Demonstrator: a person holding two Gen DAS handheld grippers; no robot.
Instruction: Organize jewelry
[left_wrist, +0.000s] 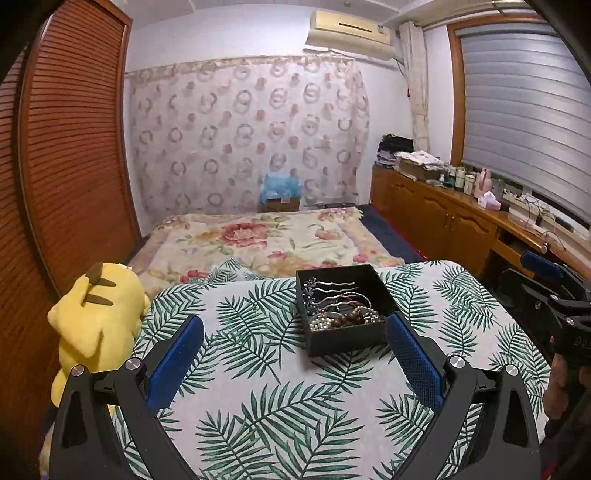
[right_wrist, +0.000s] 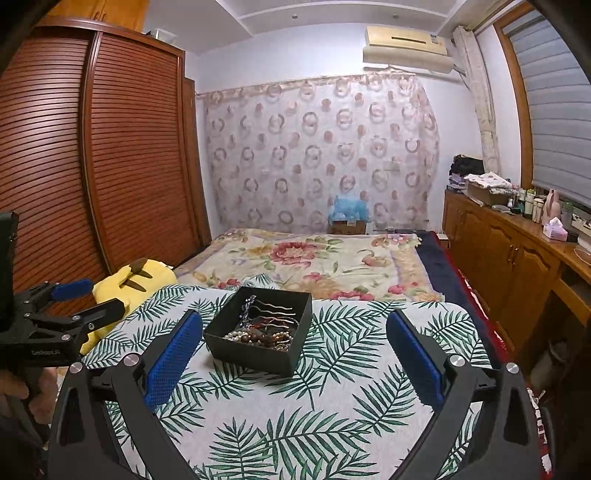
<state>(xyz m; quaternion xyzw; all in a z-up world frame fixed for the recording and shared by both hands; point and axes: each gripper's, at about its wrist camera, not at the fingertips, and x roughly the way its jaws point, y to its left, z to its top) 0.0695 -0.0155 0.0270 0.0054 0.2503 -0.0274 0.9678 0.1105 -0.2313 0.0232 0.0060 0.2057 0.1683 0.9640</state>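
Note:
A black open box (left_wrist: 364, 338) stands on the palm-leaf tablecloth (left_wrist: 280, 406). It holds bead bracelets (left_wrist: 347, 319), wavy metal hairpins (left_wrist: 334, 286) and other jewelry in a heap. My left gripper (left_wrist: 295, 332) is open and empty, its right fingertip just beside the box's near right corner. In the right wrist view the box (right_wrist: 255, 352) sits left of centre, just past my left blue pad (right_wrist: 173, 354). My right gripper (right_wrist: 295, 328) is open and empty. Each gripper also shows at the edge of the other's view: the right one (left_wrist: 550, 295), the left one (right_wrist: 70, 306).
A yellow plush toy (left_wrist: 96, 317) lies at the table's left edge. A bed with a floral blanket (left_wrist: 258, 240) lies behind the table. A louvred wooden wardrobe (left_wrist: 66, 147) stands on the left. A cluttered wooden cabinet (left_wrist: 443, 206) runs along the right under the window.

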